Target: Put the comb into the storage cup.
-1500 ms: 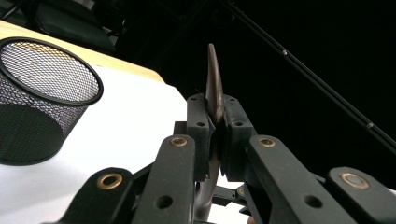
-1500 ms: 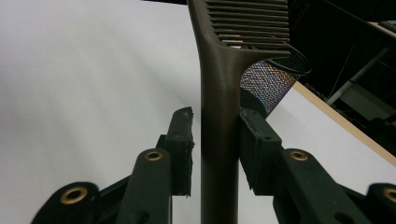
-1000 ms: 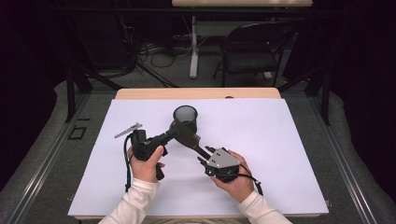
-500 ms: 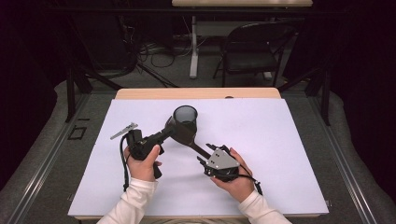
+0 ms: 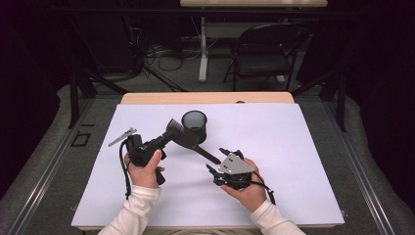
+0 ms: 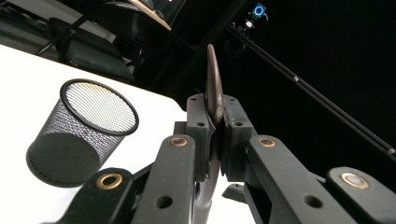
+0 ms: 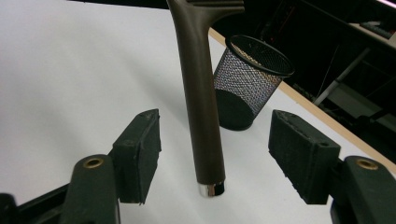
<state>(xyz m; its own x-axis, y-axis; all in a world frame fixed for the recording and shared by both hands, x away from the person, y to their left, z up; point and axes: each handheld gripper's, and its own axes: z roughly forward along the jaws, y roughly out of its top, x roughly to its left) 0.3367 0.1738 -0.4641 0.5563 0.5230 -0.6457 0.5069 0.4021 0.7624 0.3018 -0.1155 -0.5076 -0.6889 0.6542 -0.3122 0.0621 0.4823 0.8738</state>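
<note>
A brown spatula (image 5: 188, 141) hangs over the table, its flat blade (image 6: 214, 88) clamped edge-on by my shut left gripper (image 5: 172, 129) (image 6: 215, 114). Its long handle (image 7: 198, 93), tipped with a silver cap, runs down between the pads of my right gripper (image 5: 217, 160) (image 7: 217, 140). Those jaws have just been opening, and they stand open with a gap on both sides of the handle. A black mesh cup (image 5: 195, 123) (image 6: 79, 130) (image 7: 247, 88) stands upright on the table just behind the blade.
A white sheet (image 5: 293, 161) covers the table, with a wooden edge (image 5: 205, 98) along the back. Behind the table are a dark folding chair (image 5: 264, 54) and desk legs with cables on the floor.
The right gripper's jaws have spread apart and come off the spatula handle. The left gripper still clamps the blade and has barely shifted.
</note>
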